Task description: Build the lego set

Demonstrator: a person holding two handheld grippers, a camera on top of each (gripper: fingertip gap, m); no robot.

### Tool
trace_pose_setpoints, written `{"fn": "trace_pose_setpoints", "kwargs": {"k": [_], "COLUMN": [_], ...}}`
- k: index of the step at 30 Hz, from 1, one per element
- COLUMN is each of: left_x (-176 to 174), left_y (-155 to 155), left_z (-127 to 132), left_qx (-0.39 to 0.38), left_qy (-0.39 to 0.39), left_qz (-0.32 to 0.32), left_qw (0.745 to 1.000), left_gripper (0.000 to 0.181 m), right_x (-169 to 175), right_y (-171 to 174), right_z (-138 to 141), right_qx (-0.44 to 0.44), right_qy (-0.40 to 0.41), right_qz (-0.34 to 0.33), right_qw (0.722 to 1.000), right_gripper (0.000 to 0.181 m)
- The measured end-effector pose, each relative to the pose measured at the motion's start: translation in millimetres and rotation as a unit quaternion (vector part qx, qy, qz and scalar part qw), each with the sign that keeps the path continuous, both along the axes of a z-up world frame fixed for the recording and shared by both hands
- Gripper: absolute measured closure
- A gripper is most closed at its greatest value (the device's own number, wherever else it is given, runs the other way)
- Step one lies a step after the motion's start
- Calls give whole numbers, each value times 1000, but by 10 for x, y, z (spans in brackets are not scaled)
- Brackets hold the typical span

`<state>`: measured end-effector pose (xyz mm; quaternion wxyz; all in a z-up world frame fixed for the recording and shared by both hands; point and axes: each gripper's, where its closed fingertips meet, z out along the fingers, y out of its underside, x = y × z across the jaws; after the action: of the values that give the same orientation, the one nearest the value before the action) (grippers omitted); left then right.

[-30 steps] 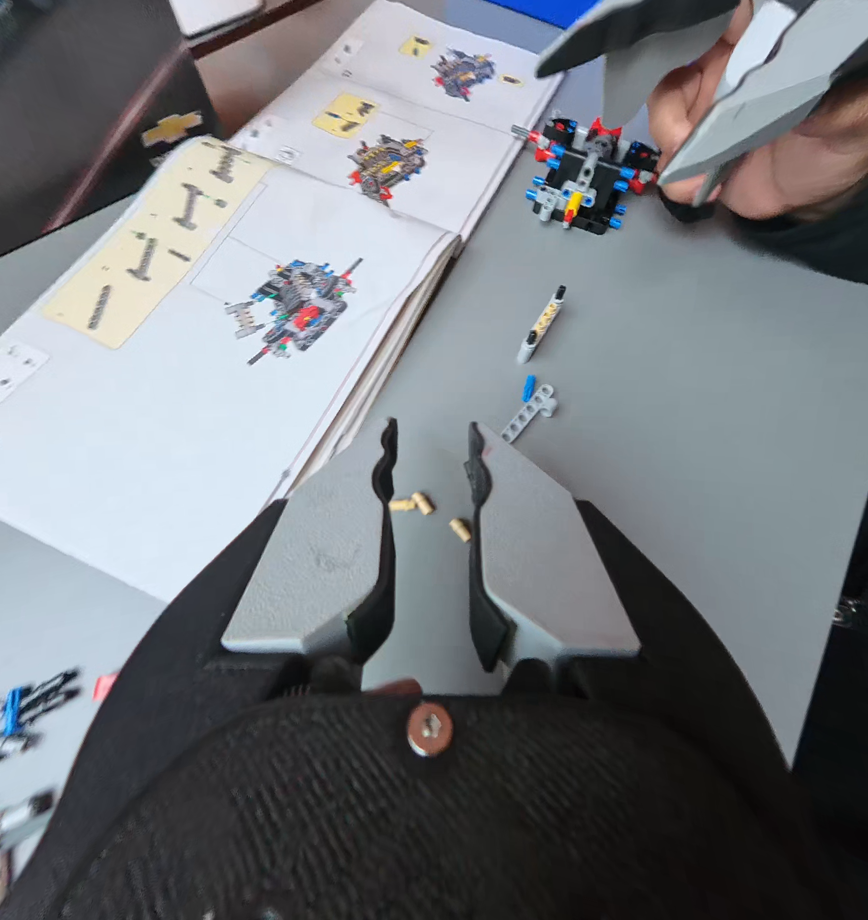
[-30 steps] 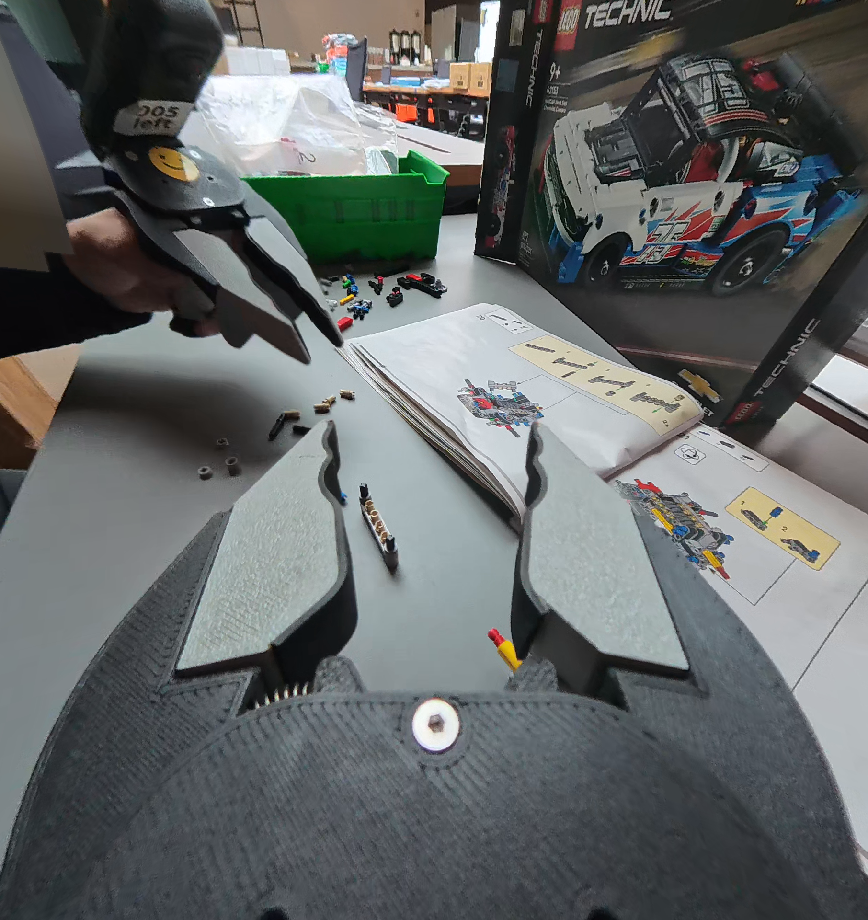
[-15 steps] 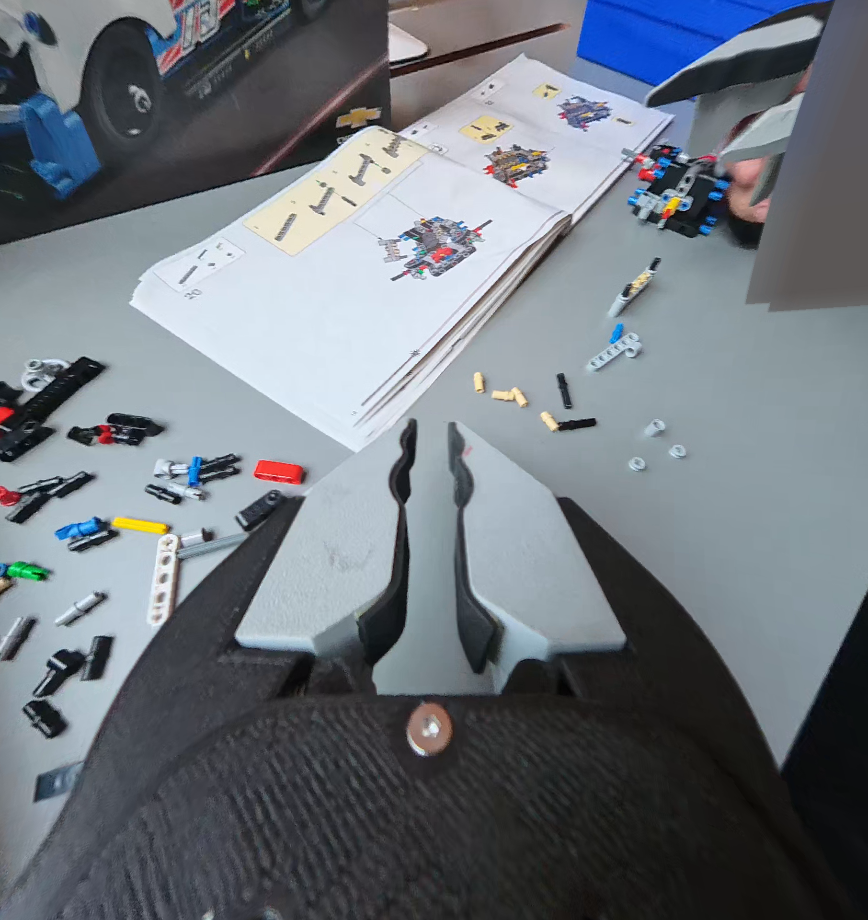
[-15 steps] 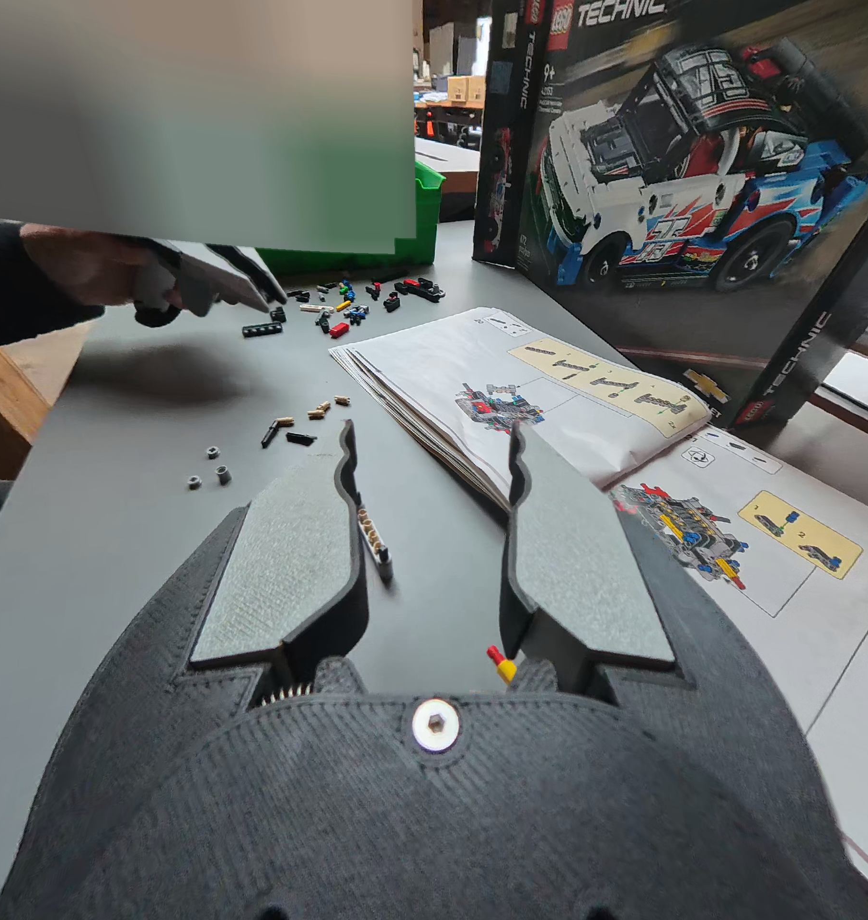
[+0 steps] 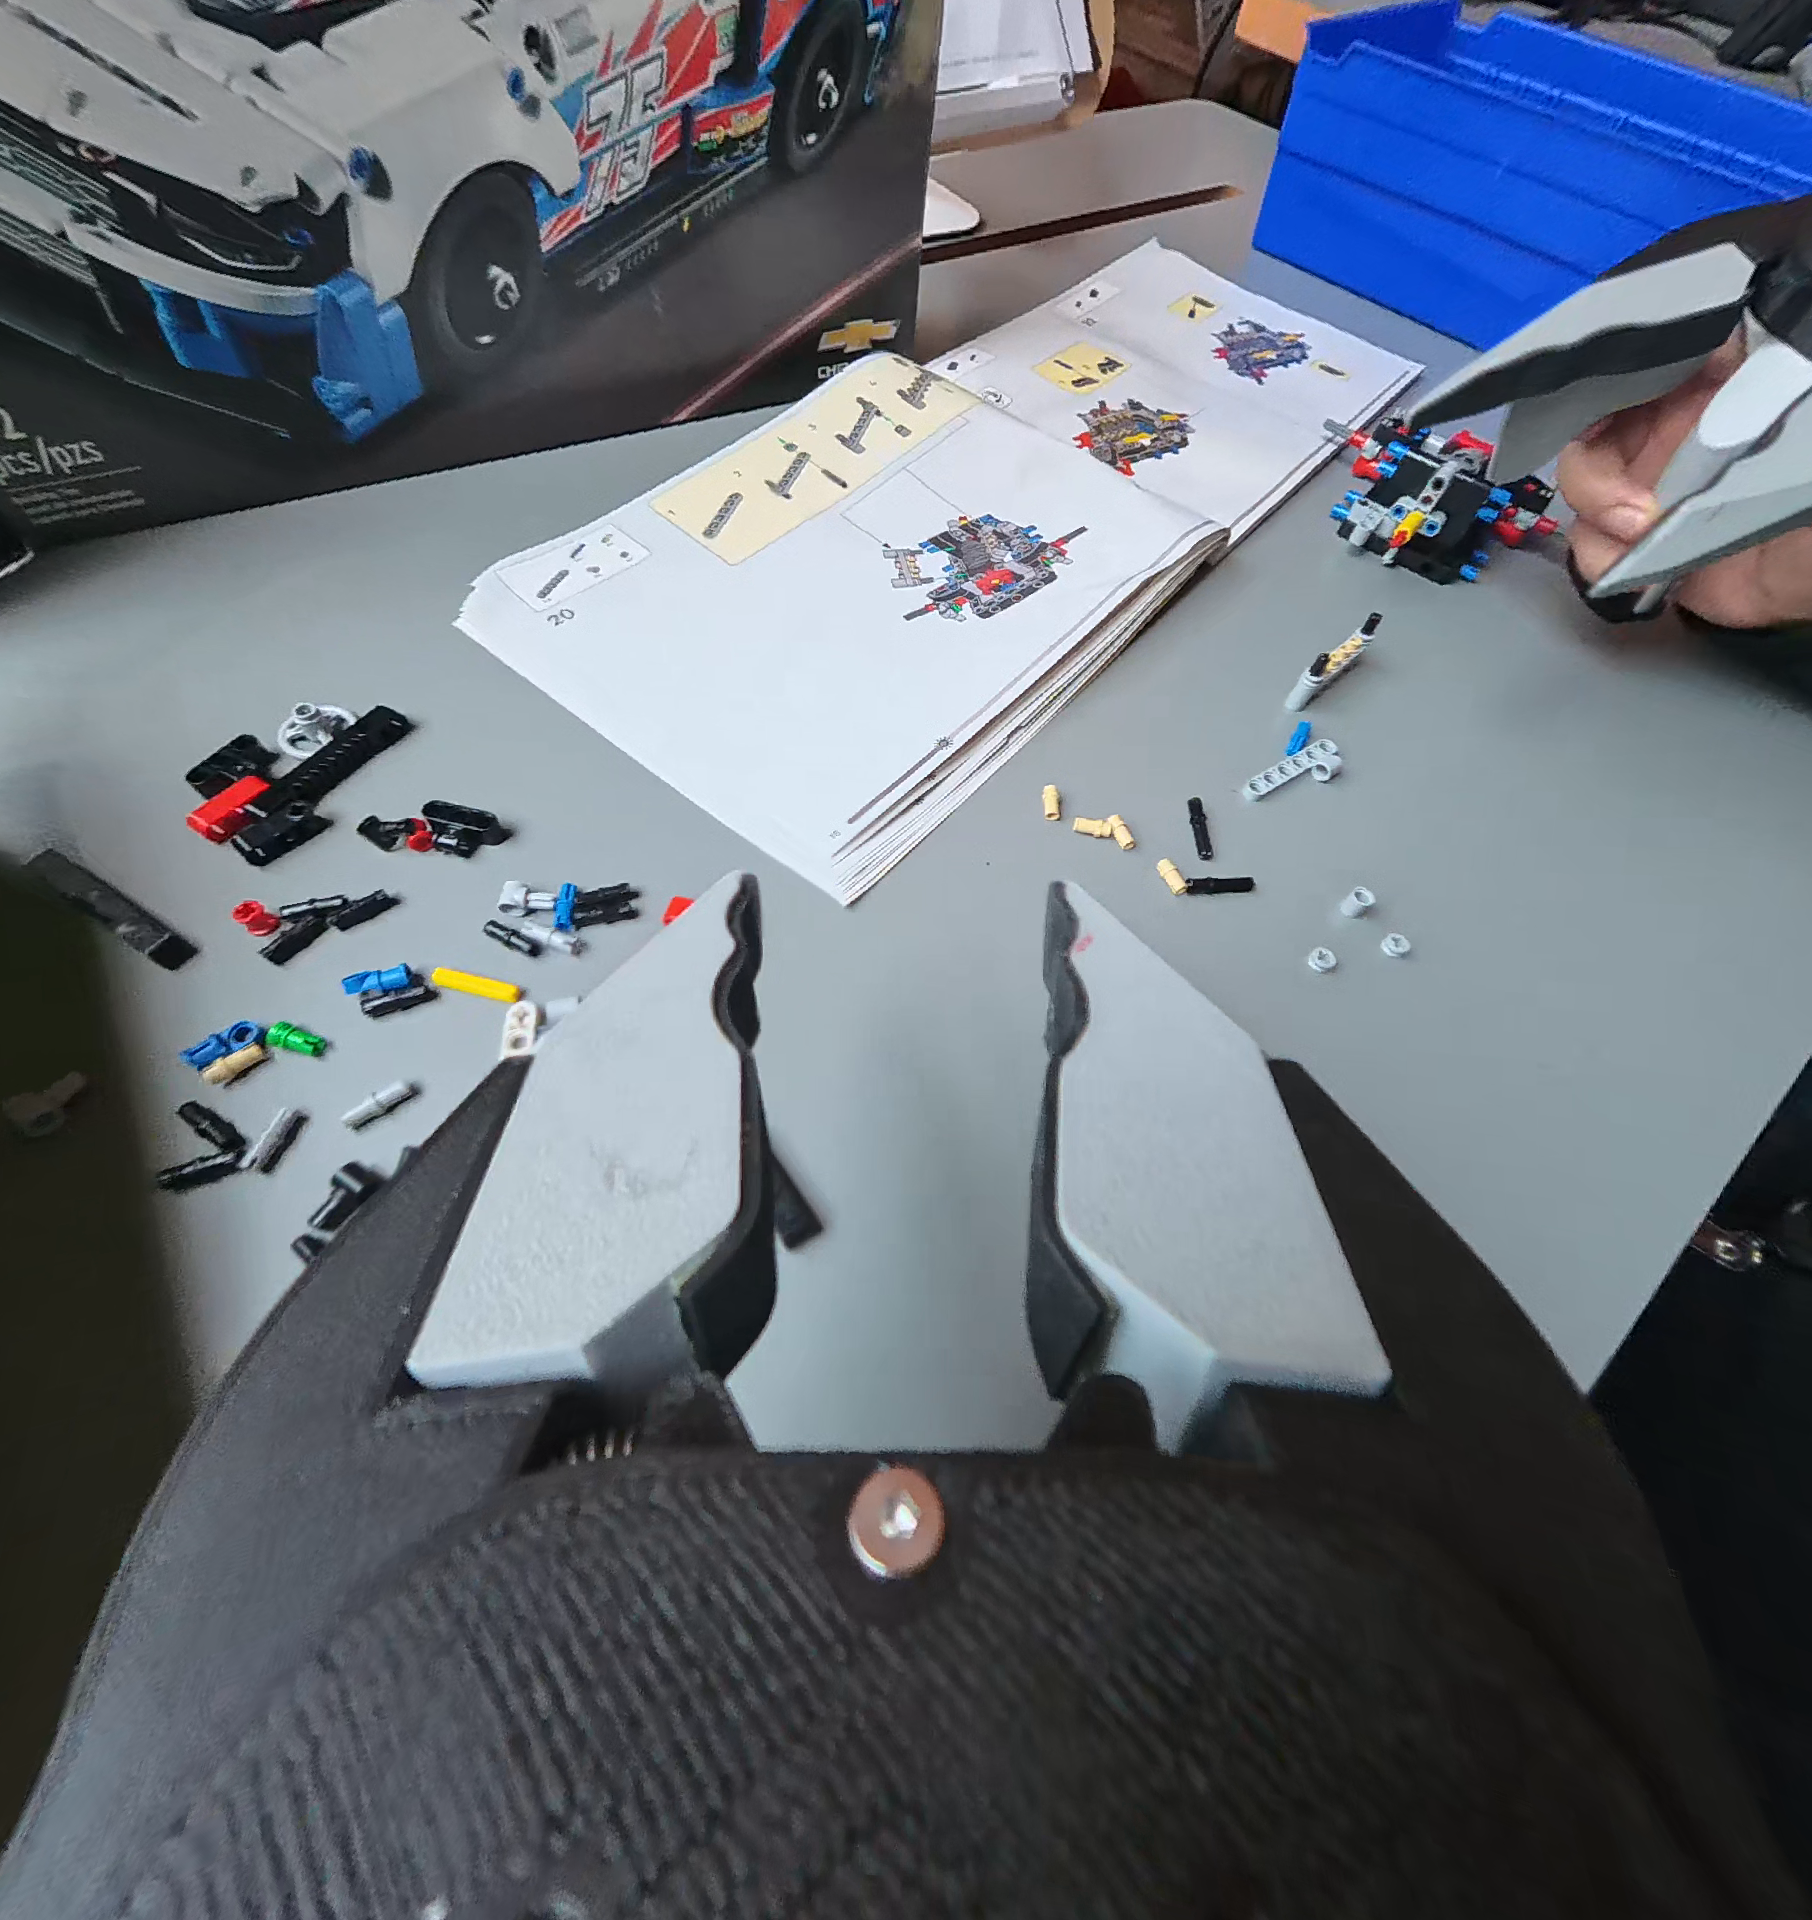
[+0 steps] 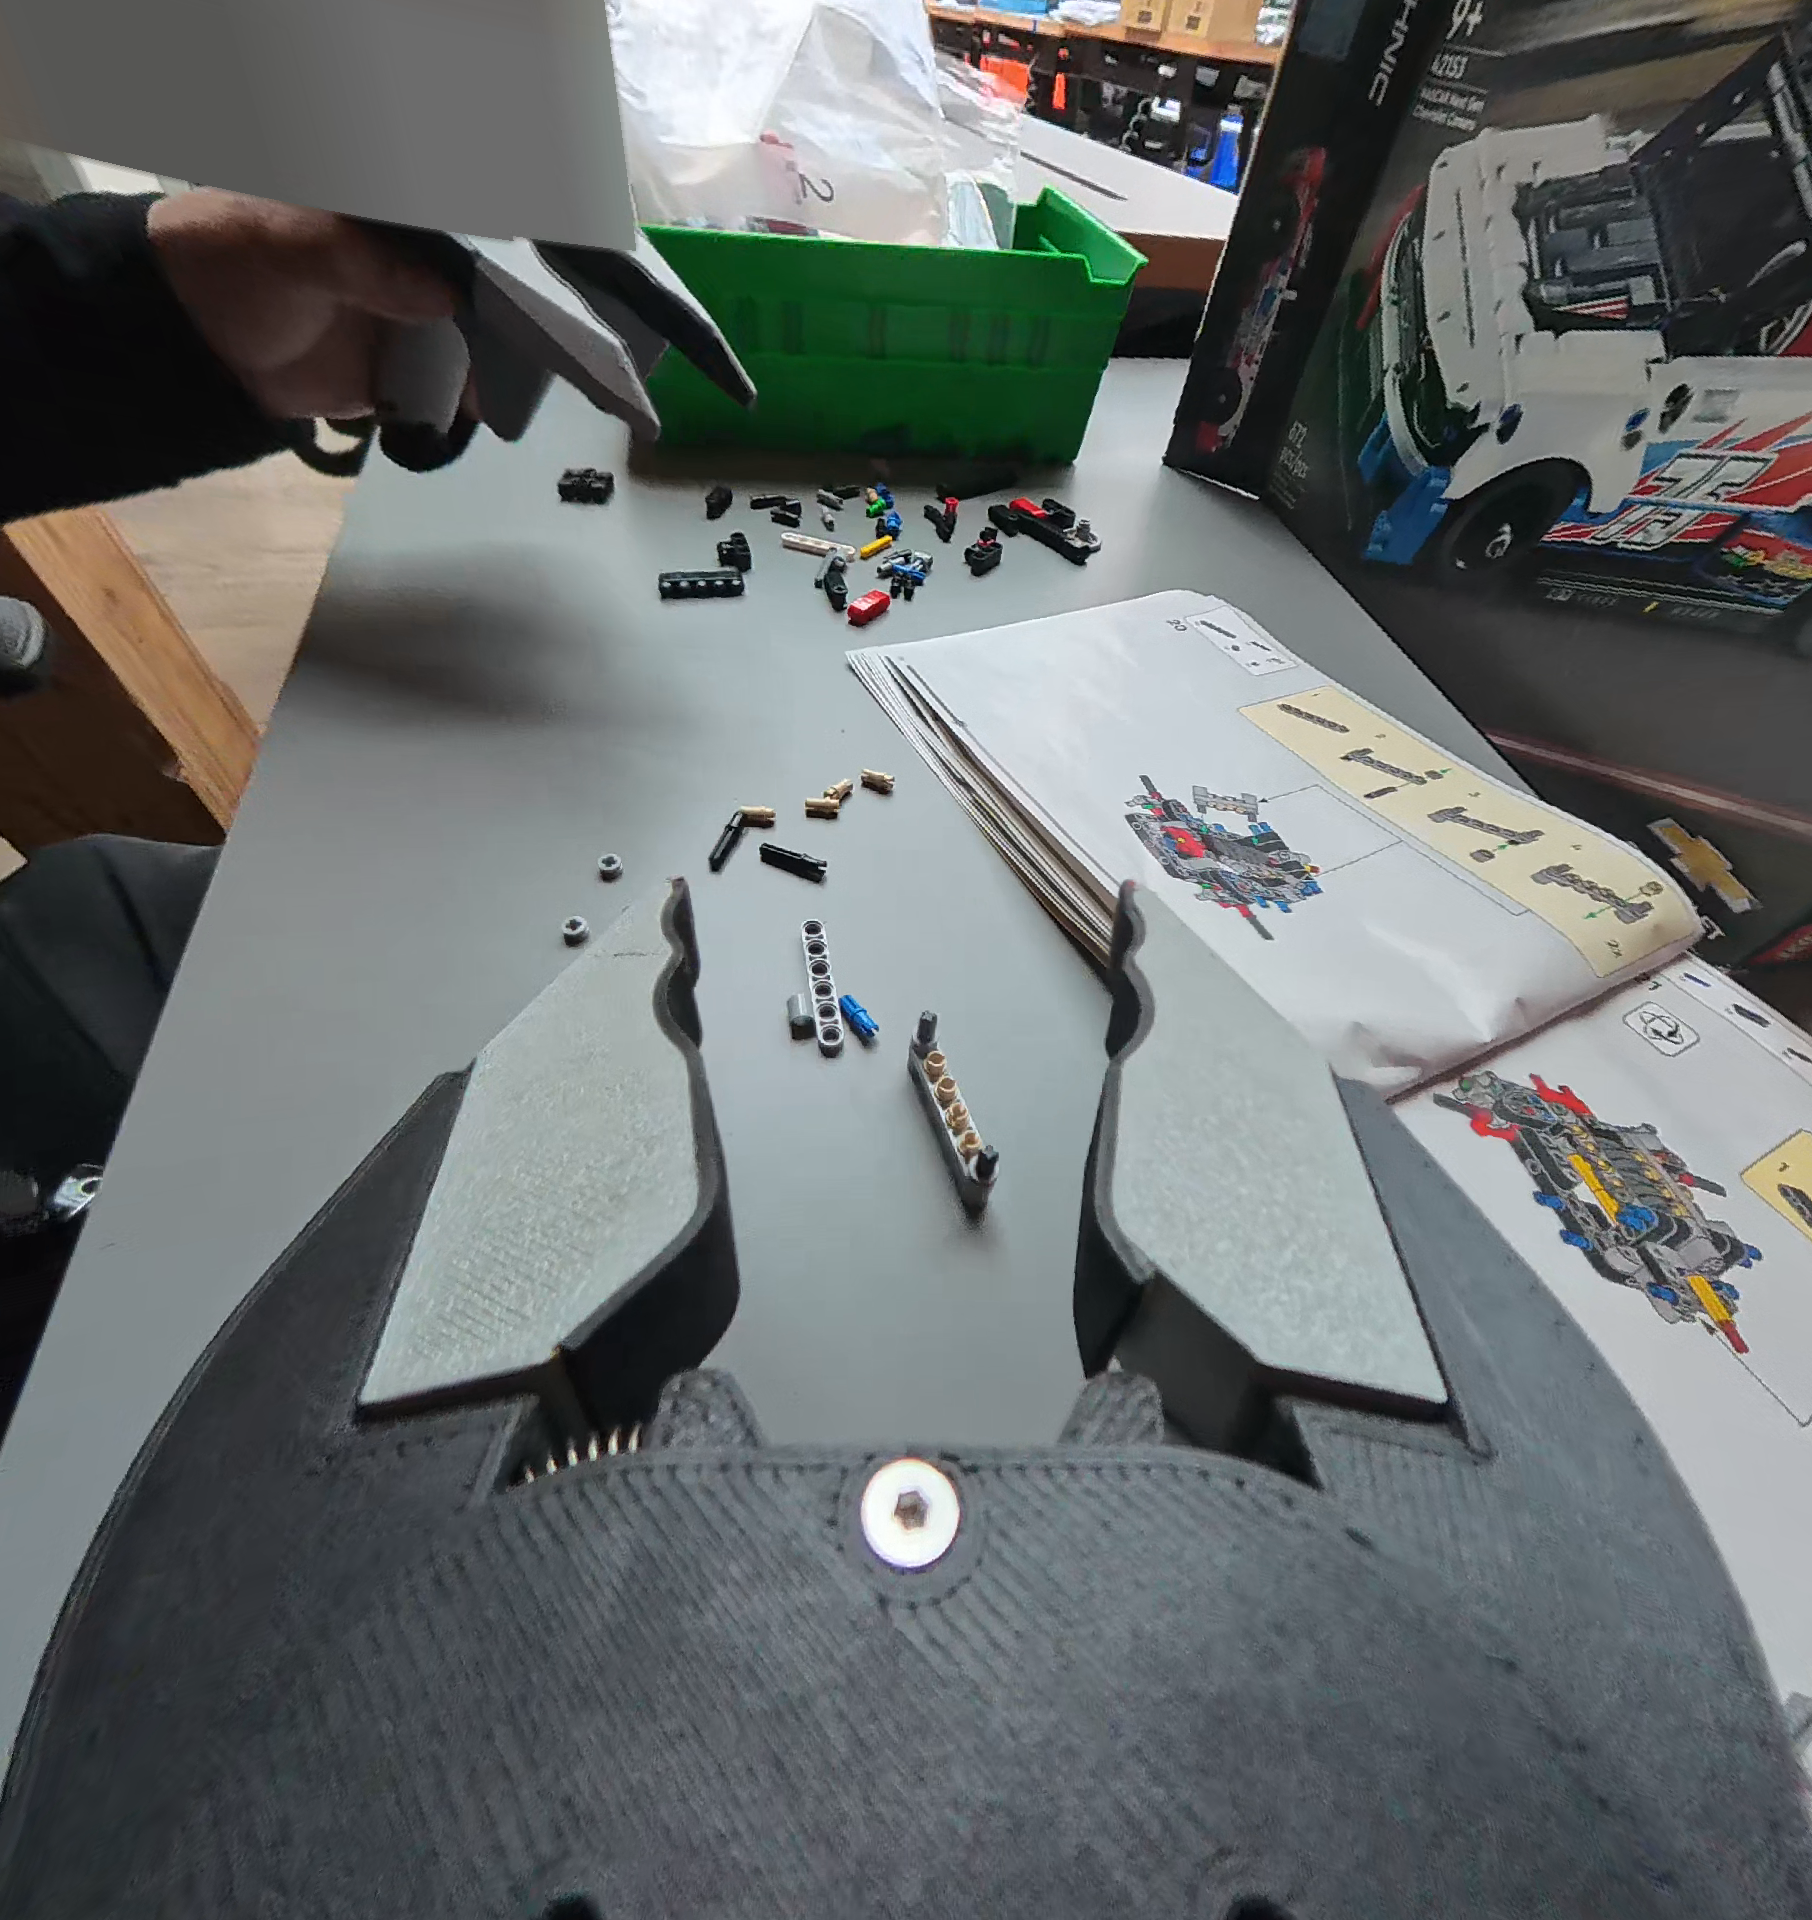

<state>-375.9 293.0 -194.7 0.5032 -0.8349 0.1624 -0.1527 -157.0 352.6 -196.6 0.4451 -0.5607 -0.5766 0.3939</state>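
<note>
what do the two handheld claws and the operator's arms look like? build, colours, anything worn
Both match: the left claw and right claw each have two wedge-shaped light grey fingers with wavy black inner pads, on a rounded black ribbed printed body with a silver screw at centre. A small spring shows at each left finger's base. No cables visible. The person's sleeve is black.

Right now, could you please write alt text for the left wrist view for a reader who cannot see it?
The open, empty left gripper hovers over a grey table strewn with small Lego pieces. Beyond lie an open instruction booklet and a partly built assembly, near the right gripper.
</note>
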Motion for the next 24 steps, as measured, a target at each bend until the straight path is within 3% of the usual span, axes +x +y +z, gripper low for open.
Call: {"fn": "trace_pose_setpoints", "kwargs": {"k": [5,12,16,19,24], "left_x": [-129,-37,15,-19,-6], "left_y": [-179,-248,-211,-153,-37], "left_z": [-95,-221,-268,-289,-358], "left_qx": [-15,-24,-27,-24,-27], "left_qy": [-28,7,3,27,32], "left_qz": [19,30,32,48,60], "left_qw": [999,999,999,998,997], "left_gripper": [128,128,128,128,125], "right_x": [-12,-98,-132,-135,-145], "right_y": [-80,-158,-198,-109,-209], "right_z": [-43,-112,-152,-142,-175], "right_qx": [-7,-36,-75,-62,-55], "right_qy": [-10,-2,10,14,2], "right_qz": [15,29,46,18,39], "right_qw": [1000,999,996,998,998], "right_gripper": [104,105,105,119,115]}}
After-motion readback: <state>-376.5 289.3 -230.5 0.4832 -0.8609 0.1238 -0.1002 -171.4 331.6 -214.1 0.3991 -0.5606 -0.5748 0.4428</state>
